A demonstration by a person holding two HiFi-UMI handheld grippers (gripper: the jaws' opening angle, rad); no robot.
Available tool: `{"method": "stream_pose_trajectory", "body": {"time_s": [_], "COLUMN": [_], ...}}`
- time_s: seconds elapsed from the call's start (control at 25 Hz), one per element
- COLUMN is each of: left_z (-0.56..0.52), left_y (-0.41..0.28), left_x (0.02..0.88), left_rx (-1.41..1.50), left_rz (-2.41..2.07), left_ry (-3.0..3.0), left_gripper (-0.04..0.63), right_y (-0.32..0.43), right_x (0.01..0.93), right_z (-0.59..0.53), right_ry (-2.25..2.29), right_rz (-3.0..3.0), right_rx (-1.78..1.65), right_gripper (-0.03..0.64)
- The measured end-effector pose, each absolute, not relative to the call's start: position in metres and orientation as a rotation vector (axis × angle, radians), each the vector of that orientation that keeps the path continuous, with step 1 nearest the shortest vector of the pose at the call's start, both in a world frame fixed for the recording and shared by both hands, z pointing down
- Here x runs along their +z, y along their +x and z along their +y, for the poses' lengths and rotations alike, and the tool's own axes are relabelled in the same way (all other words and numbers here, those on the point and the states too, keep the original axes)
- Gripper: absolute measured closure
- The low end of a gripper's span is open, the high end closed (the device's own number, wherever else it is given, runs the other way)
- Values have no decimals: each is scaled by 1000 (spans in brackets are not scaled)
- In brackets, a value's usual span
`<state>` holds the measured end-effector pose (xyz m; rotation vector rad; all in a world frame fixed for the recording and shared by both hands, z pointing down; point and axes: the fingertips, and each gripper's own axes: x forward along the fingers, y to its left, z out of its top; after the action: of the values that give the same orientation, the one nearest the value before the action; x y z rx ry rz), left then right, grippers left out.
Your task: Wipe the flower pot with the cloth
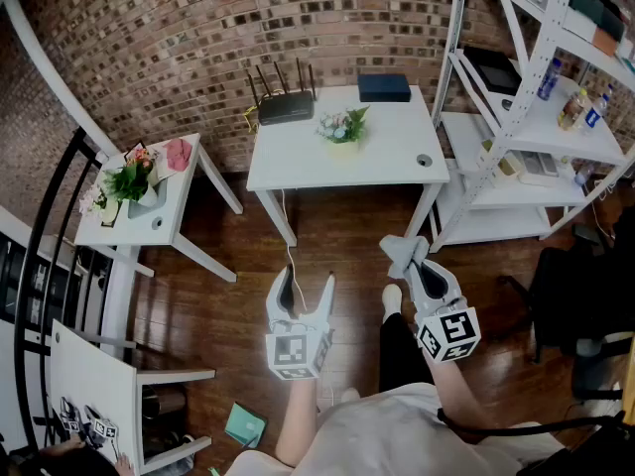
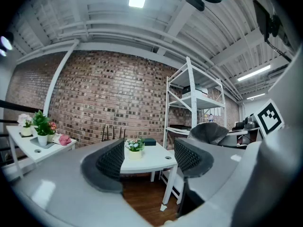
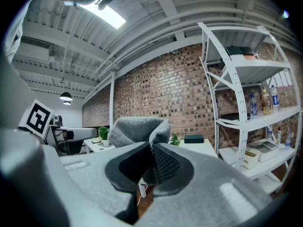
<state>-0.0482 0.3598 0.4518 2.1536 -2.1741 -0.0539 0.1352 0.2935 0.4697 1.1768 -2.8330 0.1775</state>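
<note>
On our left, the left gripper [image 1: 307,280] hangs level, jaws spread, nothing between them. Straight ahead, well beyond both grippers, the flower pot [image 1: 343,145] stands upright on the white table [image 1: 298,162], its long axis vertical, blooms pointing up. On our right, the right gripper [image 1: 421,272] is clamped on the grey cloth [image 1: 403,251]; we judge this hand slightly nearer the pot.
</note>
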Motion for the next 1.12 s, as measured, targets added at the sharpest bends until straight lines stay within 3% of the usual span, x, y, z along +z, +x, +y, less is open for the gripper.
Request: {"method": "stream_pose_trajectory", "body": {"time_s": [0.24, 0.52, 0.92, 1.12], "left_z": [192, 17, -89, -101], "left_y": [-70, -95, -131, -162], "left_x": [472, 429, 474, 519], "left_rx": [-106, -161, 46, 321], "left_rz": [-2237, -2319, -2132, -1958], "left_ry": [2126, 2139, 2160, 2253], "left_gripper": [262, 262, 250, 164], "right_y": [108, 69, 21, -11], "right_x": [480, 440, 481, 503], "right_z": [105, -90, -196, -203], "right_ry": [1128, 999, 980, 916], "right_rz": [-2883, -2949, -2863, -2797], "right_rx": [126, 77, 208, 214], "right_gripper": [611, 611, 611, 611]}}
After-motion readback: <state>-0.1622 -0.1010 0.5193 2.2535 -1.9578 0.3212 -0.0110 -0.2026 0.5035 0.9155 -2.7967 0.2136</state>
